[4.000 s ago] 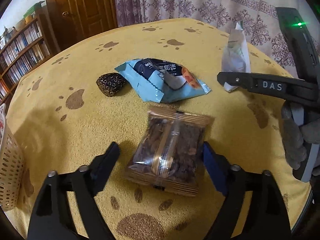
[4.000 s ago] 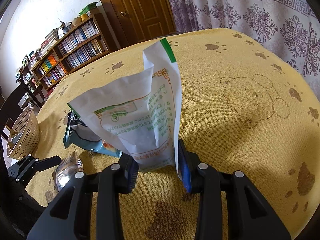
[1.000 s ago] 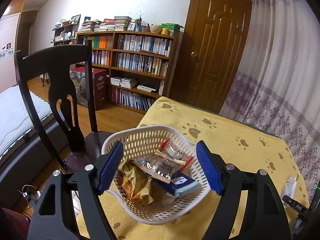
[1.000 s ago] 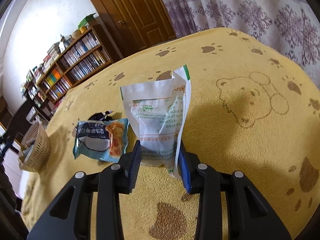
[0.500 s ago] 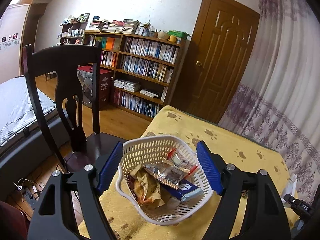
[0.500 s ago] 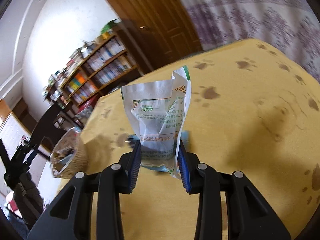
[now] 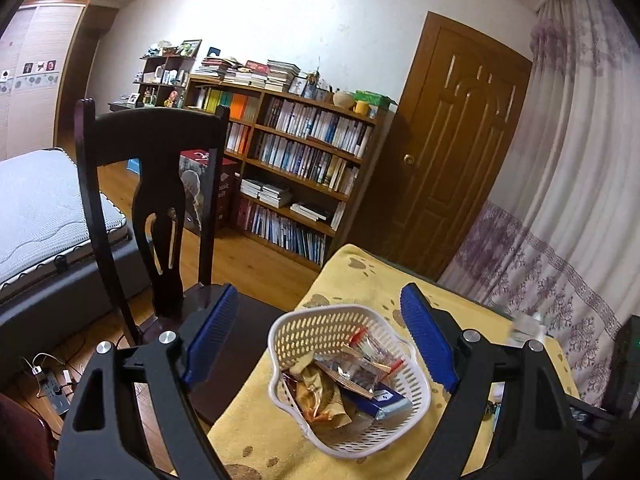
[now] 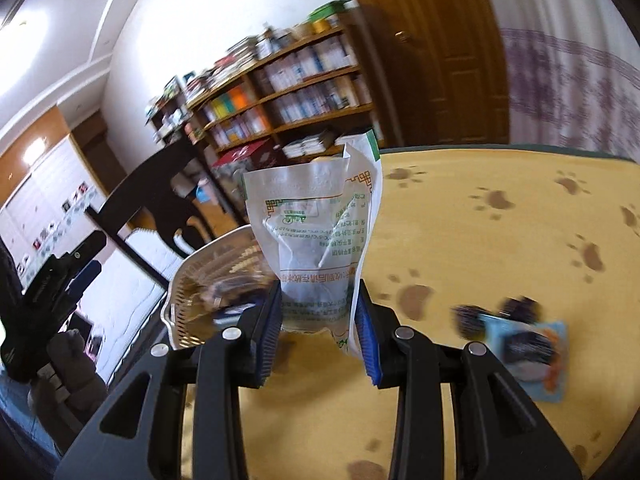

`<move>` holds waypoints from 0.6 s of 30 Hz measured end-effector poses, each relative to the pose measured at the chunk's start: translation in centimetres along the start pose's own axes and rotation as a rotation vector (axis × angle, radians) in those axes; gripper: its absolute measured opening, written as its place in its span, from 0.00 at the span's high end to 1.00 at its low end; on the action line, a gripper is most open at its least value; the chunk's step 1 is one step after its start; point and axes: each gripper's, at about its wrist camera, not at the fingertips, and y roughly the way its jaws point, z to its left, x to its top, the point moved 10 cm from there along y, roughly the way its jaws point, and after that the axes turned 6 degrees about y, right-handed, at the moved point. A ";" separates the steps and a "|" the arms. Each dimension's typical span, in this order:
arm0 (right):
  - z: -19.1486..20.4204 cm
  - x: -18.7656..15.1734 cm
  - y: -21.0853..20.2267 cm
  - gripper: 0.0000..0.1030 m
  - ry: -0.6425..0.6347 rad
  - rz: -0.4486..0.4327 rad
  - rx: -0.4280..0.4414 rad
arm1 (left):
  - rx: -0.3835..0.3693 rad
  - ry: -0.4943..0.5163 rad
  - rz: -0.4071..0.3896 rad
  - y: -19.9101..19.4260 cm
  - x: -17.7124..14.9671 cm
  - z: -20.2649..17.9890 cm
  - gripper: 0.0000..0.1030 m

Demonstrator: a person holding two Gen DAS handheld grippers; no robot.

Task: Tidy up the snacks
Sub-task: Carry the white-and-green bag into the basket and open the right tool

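The right gripper (image 8: 318, 316) has its jaws clamped on the white bag (image 8: 316, 240), carried upright above the bench (image 8: 500, 264) beside the basket (image 8: 212, 280), likely for dropping in. The left gripper (image 7: 316, 340) hangs wide and empty above the basket.

In the left wrist view the basket (image 7: 416, 402) sits on the table (image 7: 460, 292) near its edge, at 6 o'clock, snack packets (image 7: 352, 372) inside; a chair (image 7: 152, 184) stands at 9 o'clock, the bookshelf (image 7: 296, 168) at 12. In the right wrist view the pouch (image 8: 316, 248) stands centre, basket at 9 o'clock, another packet (image 8: 524, 352) at 4 o'clock.
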 end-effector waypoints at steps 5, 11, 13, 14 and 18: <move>4.7 0.1 3.4 0.66 -0.047 0.055 0.020 | -0.012 -0.012 -0.001 -0.1 0.2 0.3 0.18; 8.8 0.0 7.1 0.66 -0.062 0.115 0.063 | -0.011 -0.033 0.000 0.0 0.4 0.5 0.18; 9.7 -0.2 8.2 0.64 -0.053 0.139 0.094 | -0.011 -0.042 0.006 0.2 0.3 0.5 0.18; 10.1 -0.2 8.6 0.64 -0.043 0.145 0.105 | -0.013 -0.043 0.009 0.2 0.3 0.5 0.18; 10.8 0.1 9.5 0.64 -0.029 0.142 0.113 | -0.018 -0.036 0.010 0.5 0.4 0.4 0.18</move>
